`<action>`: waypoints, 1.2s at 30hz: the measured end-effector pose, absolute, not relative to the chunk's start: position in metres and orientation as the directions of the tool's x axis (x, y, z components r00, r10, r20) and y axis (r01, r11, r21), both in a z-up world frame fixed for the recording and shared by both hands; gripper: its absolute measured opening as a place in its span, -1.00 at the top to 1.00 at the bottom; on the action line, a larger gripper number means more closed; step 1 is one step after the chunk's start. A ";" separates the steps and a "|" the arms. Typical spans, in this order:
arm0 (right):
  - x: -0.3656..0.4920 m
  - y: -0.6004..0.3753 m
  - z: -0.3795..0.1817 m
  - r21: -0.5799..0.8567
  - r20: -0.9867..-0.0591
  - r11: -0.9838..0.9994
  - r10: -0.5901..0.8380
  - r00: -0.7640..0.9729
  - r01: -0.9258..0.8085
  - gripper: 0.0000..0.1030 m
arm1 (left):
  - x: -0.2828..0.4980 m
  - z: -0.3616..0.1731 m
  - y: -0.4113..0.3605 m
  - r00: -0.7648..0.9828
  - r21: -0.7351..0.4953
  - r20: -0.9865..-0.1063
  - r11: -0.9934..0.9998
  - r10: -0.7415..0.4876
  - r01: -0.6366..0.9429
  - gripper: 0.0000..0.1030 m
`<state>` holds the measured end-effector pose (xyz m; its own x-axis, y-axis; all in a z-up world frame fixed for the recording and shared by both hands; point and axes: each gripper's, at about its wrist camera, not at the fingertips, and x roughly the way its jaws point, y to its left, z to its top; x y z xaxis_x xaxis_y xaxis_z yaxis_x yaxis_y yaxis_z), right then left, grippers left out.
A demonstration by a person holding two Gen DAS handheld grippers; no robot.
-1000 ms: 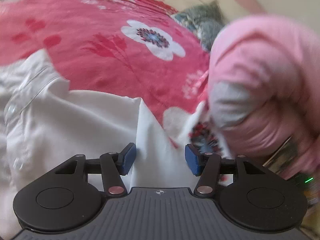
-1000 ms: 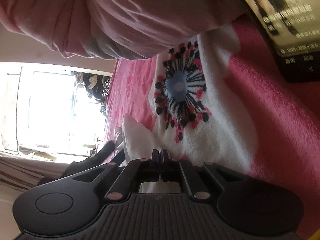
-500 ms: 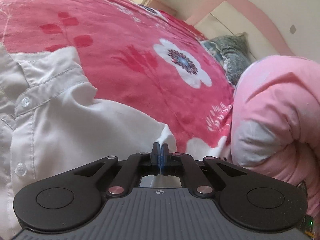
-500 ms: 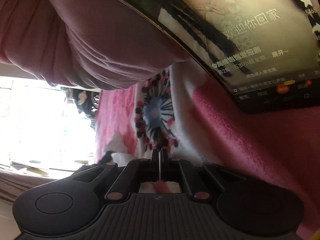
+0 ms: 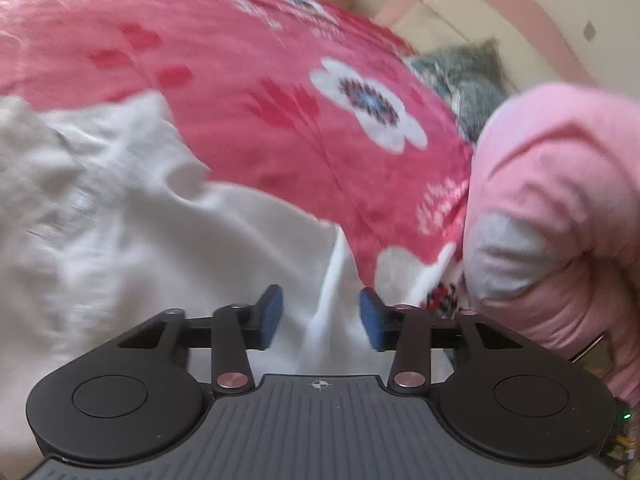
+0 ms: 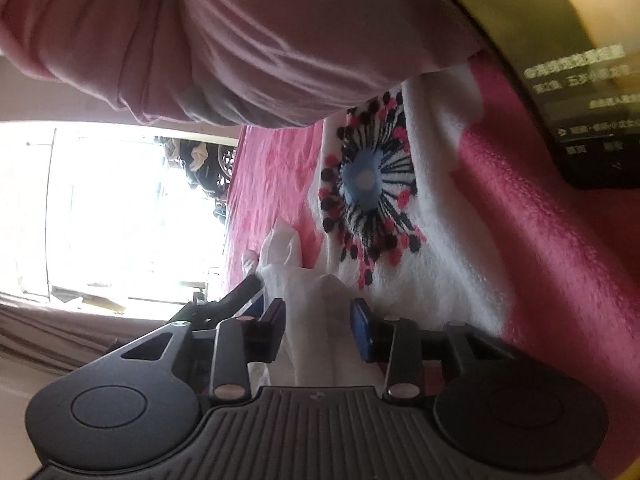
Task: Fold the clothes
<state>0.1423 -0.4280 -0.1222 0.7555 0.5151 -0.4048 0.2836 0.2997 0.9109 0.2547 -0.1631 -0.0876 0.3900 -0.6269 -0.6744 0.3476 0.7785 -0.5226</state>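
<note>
A white button shirt (image 5: pixel 120 232) lies crumpled on a pink flowered bedspread (image 5: pixel 256 92). A raised fold of it runs between the blue pads of my left gripper (image 5: pixel 320 316), whose jaws are opening; the pads stand clear of the cloth. In the right wrist view the same white shirt (image 6: pixel 316 320) passes between the pads of my right gripper (image 6: pixel 318 330), whose jaws are also opening, with gaps on both sides of the cloth. The left gripper's black frame (image 6: pixel 224 308) shows just left of it.
A person's pink sleeve (image 5: pixel 560 200) fills the right of the left view and the top of the right view (image 6: pixel 240 40). A phone with a lit screen (image 6: pixel 580 100) lies on the bedspread. A grey cushion (image 5: pixel 468 76) rests by the headboard; a bright window (image 6: pixel 120 208) is far off.
Both grippers were shut on the white shirt half a second ago and now stand apart around it. The left view has tilted and blurred; the shirt's edge has dropped back onto the bed.
</note>
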 end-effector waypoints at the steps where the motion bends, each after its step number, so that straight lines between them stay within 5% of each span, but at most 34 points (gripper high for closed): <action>1: 0.142 -0.428 -0.119 0.911 -0.403 0.304 0.510 0.760 0.279 0.15 | 0.252 -0.080 -0.153 0.402 -0.529 -0.668 0.779 -0.627 0.336 -0.04; 9: 0.130 -0.419 -0.066 0.896 -0.342 0.419 0.441 0.830 0.147 0.13 | 0.200 -0.010 -0.071 0.457 -0.551 -0.625 0.772 -0.633 0.316 -0.09; 14: 0.113 -0.388 -0.020 0.839 -0.321 0.544 0.465 0.825 0.020 0.13 | 0.127 0.010 -0.032 0.390 -0.480 -0.693 0.792 -0.606 0.376 -0.12; 18: 0.071 -0.370 -0.012 0.844 -0.351 0.536 0.579 0.736 -0.018 0.13 | 0.058 -0.009 -0.015 0.271 -0.431 -0.781 0.800 -0.563 0.418 -0.12; 27: -0.020 -0.308 -0.066 0.895 -0.442 0.407 0.765 0.468 0.181 0.10 | -0.035 -0.067 0.022 0.207 -0.537 -0.735 0.741 -0.646 0.404 -0.12; 36: -0.045 -0.295 -0.081 0.860 -0.510 0.433 0.711 0.484 0.269 0.10 | -0.055 -0.065 -0.014 0.330 -0.226 -0.723 0.659 -0.607 0.717 -0.13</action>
